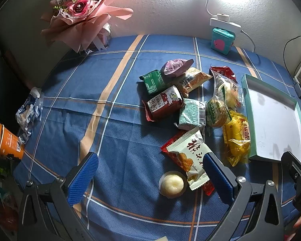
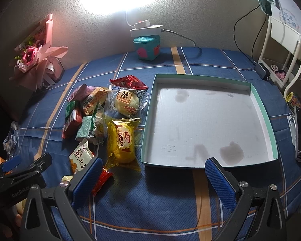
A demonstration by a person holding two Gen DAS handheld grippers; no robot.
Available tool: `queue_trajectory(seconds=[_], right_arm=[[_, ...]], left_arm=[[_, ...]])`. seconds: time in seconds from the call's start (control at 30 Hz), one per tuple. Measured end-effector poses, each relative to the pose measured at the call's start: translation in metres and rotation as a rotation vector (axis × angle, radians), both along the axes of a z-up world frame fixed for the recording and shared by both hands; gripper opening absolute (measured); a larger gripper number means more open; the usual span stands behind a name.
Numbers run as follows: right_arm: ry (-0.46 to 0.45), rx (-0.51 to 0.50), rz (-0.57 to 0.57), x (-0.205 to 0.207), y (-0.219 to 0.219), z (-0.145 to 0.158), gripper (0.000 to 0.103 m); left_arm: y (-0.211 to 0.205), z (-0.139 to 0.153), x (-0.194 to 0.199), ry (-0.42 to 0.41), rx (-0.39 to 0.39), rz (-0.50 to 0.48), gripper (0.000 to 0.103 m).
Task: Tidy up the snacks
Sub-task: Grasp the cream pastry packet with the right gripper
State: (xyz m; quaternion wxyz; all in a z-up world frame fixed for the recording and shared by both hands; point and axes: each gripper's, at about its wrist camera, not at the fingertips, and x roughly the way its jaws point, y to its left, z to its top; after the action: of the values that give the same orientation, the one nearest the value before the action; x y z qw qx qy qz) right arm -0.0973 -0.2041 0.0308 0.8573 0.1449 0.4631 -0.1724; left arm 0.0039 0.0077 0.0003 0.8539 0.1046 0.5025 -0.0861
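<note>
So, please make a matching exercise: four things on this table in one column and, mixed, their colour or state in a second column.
Things:
1. box lid tray
2. bread packet
3. jelly cup
4. left gripper

States:
a. yellow wrapper
b. open, holding nothing
c. holds no snacks, stained inside
d. round, pale, lying apart from the pile

Pairs: 1-c, 2-a, 3-d, 4-b
</note>
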Motion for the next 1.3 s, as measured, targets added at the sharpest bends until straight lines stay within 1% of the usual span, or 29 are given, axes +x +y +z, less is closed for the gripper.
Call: queue_trajectory(seconds=[0.13, 0.27, 0.37, 0.43, 0.53, 0.67, 0.73, 0.8, 0.9, 0.97, 1.03, 1.07, 1.2, 1.3], right_arm=[[0.01, 0.014, 0.021, 0.004, 0.004, -0.003, 0.103], [0.028, 0.072, 0.068, 0.011, 0.012, -0.011, 0.103], [0.062, 0.121, 0.112, 0.02, 0.022, -0.023, 0.103], [0.09, 0.133, 0.145, 0.027, 0.031, -0.03, 0.103], [0.114, 0.135, 0.205, 0.039, 0.048, -0.039, 0.102], [0.113, 0.135, 0.254, 0.049, 0.063, -0.043, 0.101], [0.118, 0.128, 0.284, 0.054, 0.072, -0.045, 0.094], [0.125, 0.119, 0.321, 0.059, 0.081, -0.049, 0.092], [0.132, 0.109, 0.352, 0.069, 0.089, -0.053, 0.084], [0.136, 0.104, 0.375, 0.075, 0.094, -0.057, 0.081], [0.146, 0.102, 0.394, 0.08, 0.098, -0.061, 0.076], [0.152, 0.099, 0.401, 0.083, 0.1, -0.064, 0.074], [0.184, 0.076, 0.429, 0.094, 0.11, -0.077, 0.063], [0.201, 0.074, 0.45, 0.097, 0.115, -0.084, 0.062]], left_arm=[[0.002, -0.002, 0.002, 0.012, -0.002, 0.011, 0.103], [0.01, -0.009, 0.006, 0.045, -0.009, 0.047, 0.103], [0.018, -0.016, 0.011, 0.073, -0.019, 0.081, 0.103], [0.024, -0.022, 0.013, 0.099, -0.026, 0.105, 0.103], [0.034, -0.03, 0.018, 0.132, -0.031, 0.157, 0.103], [0.052, -0.036, 0.025, 0.161, -0.054, 0.243, 0.103], [0.059, -0.042, 0.028, 0.174, -0.054, 0.276, 0.103], [0.064, -0.049, 0.033, 0.199, -0.05, 0.295, 0.103], [0.071, -0.061, 0.037, 0.238, -0.052, 0.328, 0.103], [0.075, -0.065, 0.039, 0.248, -0.052, 0.345, 0.103], [0.08, -0.069, 0.041, 0.253, -0.056, 0.359, 0.103], [0.08, -0.07, 0.041, 0.256, -0.06, 0.364, 0.103], [0.082, -0.073, 0.038, 0.266, -0.073, 0.378, 0.103], [0.083, -0.076, 0.035, 0.27, -0.078, 0.378, 0.103]])
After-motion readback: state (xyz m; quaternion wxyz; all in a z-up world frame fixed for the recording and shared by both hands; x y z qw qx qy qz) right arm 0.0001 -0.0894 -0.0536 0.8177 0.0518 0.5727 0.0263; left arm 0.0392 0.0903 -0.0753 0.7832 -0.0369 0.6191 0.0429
